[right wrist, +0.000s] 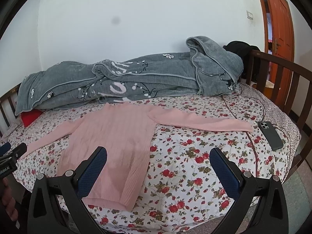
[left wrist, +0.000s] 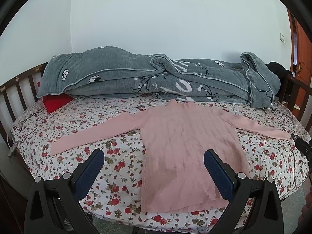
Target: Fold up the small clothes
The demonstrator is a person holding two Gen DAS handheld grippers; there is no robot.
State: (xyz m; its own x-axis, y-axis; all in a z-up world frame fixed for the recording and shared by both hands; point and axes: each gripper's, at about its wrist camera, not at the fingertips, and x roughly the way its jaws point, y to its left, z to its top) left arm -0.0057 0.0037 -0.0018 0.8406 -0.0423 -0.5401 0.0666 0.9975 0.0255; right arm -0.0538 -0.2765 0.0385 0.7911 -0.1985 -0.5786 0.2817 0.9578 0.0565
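**Pink sweater lies flat on the bed, both grippers wide and empty**

Left wrist view: the left gripper hovers above the near edge of the bed, its blue-padded fingers spread wide with nothing between them. The pink sweater lies flat on the floral sheet, hem toward the camera, neck toward the wall, both sleeves stretched out to either side. Behind it a grey quilt is heaped along the wall, with a red cushion peeking out under its left end. A wooden door shows at the far right

Right wrist view: the right gripper also hangs over the near edge, fingers far apart and holding nothing. The sweater sits left of centre, its hem just beyond the left finger, one sleeve reaching right toward a dark phone lying on the sheet near the wooden bed rail. The left gripper shows at the left edge
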